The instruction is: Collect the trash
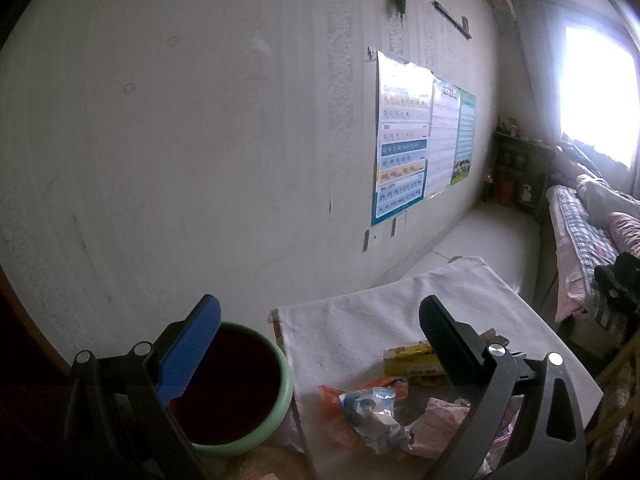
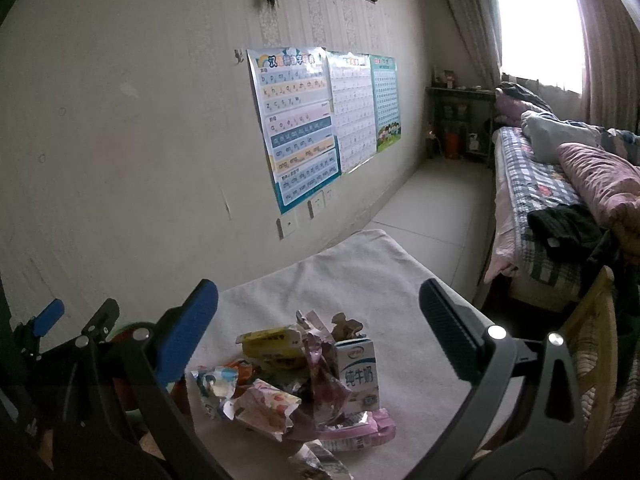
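A pile of trash (image 2: pixel 296 376) lies on a table with a white cloth (image 2: pixel 360 276): a yellow wrapper (image 2: pixel 272 342), a small white milk carton (image 2: pixel 358 372), crumpled pink and silver wrappers (image 2: pixel 268 404). The pile also shows in the left wrist view (image 1: pixel 384 408). A green-rimmed bin (image 1: pixel 236 388) with a dark inside stands left of the table. My left gripper (image 1: pixel 320 316) is open and empty, held above the bin and the table's left edge. My right gripper (image 2: pixel 318 300) is open and empty, above the pile. The left gripper shows at the left of the right wrist view (image 2: pixel 76 320).
A wall with posters (image 2: pixel 296 120) runs along the left. A bed (image 2: pixel 560 200) with blankets stands at the right, a wooden chair back (image 2: pixel 596 332) near it. A dark shelf (image 2: pixel 460 120) stands at the far end under a bright window.
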A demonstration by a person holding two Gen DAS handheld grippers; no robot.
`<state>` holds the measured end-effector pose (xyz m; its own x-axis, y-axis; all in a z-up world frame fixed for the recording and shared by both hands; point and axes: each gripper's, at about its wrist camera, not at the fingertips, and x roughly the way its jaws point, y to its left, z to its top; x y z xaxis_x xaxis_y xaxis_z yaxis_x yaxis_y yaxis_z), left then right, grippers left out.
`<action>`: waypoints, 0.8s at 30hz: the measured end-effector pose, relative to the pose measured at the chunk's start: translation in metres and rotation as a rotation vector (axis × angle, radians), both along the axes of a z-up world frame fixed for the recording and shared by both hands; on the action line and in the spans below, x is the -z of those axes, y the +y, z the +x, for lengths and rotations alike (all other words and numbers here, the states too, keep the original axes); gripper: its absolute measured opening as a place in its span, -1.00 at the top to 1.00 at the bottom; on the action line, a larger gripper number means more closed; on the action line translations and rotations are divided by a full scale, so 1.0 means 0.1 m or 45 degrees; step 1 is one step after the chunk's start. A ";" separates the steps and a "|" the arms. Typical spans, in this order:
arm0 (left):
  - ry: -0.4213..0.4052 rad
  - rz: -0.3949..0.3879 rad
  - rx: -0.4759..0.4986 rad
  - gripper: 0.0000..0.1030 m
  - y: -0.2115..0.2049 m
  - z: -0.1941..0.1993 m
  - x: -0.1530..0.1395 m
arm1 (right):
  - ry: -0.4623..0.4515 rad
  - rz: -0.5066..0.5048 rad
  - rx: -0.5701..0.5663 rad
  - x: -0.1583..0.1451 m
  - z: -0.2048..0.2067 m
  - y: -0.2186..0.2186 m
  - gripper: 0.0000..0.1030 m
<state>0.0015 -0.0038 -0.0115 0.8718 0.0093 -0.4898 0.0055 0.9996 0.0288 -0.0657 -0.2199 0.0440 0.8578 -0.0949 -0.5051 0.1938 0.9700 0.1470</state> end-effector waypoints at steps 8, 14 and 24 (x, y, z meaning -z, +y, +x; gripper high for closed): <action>0.009 -0.003 -0.006 -0.85 0.03 0.02 -0.04 | 0.006 0.011 -0.007 0.01 0.02 0.01 -0.93; 0.014 0.000 -0.012 -0.85 0.04 0.03 -0.02 | 0.008 0.022 -0.012 0.02 0.02 0.02 -0.93; 0.023 0.003 -0.015 -0.85 0.06 0.03 0.00 | 0.016 0.034 -0.007 0.02 0.03 -0.01 -0.93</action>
